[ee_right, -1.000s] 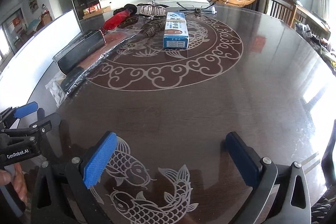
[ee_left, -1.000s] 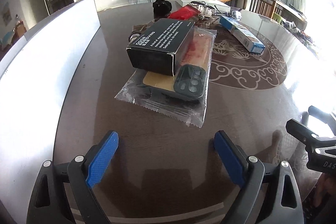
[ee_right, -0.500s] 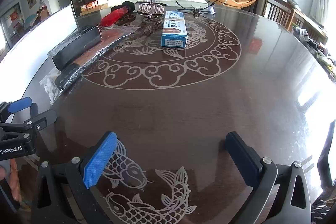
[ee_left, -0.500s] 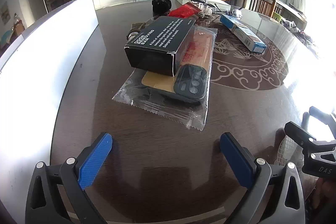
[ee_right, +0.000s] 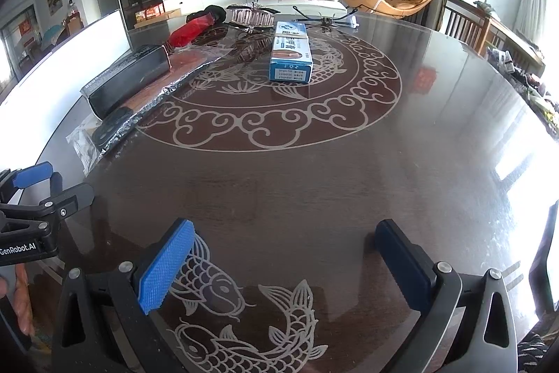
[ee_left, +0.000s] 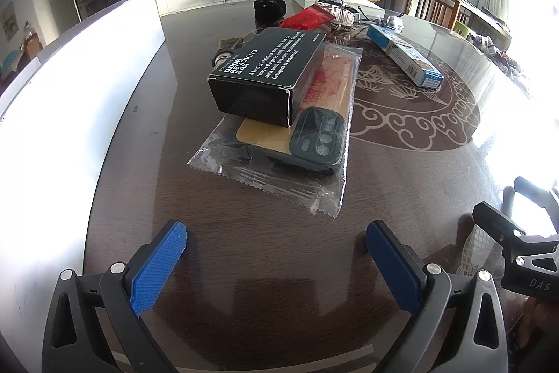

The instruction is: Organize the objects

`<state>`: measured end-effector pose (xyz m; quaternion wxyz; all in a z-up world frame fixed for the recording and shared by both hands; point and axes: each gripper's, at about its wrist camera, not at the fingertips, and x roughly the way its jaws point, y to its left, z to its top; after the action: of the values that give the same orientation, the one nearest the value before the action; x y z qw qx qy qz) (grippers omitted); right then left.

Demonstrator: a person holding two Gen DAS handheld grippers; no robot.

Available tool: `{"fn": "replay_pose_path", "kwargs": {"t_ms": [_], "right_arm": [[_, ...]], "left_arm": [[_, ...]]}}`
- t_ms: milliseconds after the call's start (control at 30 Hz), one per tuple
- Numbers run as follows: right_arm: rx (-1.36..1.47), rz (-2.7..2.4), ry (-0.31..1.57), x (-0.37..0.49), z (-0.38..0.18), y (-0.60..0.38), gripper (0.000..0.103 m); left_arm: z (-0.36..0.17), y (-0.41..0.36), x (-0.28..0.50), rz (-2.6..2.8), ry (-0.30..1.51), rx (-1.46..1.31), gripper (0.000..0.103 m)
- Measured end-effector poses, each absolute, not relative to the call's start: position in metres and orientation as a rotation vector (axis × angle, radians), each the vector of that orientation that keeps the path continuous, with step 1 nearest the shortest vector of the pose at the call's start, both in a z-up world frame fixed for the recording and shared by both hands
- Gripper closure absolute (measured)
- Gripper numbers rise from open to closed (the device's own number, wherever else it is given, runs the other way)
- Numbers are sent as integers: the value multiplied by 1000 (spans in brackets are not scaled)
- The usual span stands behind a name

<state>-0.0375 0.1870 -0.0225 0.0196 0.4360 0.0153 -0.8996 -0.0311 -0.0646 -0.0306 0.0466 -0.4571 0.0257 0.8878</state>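
A black box (ee_left: pixel 265 72) marked "odor removing bar" lies on a clear plastic packet (ee_left: pixel 279 142) that holds a dark phone case (ee_left: pixel 319 140); both also show at the left of the right wrist view, box (ee_right: pixel 129 77). A blue and white carton (ee_left: pixel 405 55) lies further right, and straight ahead in the right wrist view (ee_right: pixel 291 53). My left gripper (ee_left: pixel 276 247) is open and empty above the table's near edge, short of the packet. My right gripper (ee_right: pixel 284 250) is open and empty over the fish pattern.
A white board (ee_left: pixel 77 86) stands along the table's left side. A red packet (ee_right: pixel 190 30), a black object (ee_left: pixel 269 7) and a metal rack (ee_right: pixel 253 16) sit at the far end. The dark round table (ee_right: pixel 349 180) has a pale ornamental ring. Chairs (ee_right: pixel 461 23) stand at the right.
My left gripper has opened wider and drawn back a little from the packet. My right gripper has pulled back slightly; its jaws have stayed open. Objects on the table have not moved.
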Motion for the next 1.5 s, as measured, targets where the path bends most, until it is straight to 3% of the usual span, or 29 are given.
{"fn": "replay_pose_path", "kwargs": {"t_ms": [1500], "right_arm": [[1333, -2788, 60, -37, -23, 188, 0]], "left_arm": [[-32, -65, -33, 2710, 78, -1393, 0]]}}
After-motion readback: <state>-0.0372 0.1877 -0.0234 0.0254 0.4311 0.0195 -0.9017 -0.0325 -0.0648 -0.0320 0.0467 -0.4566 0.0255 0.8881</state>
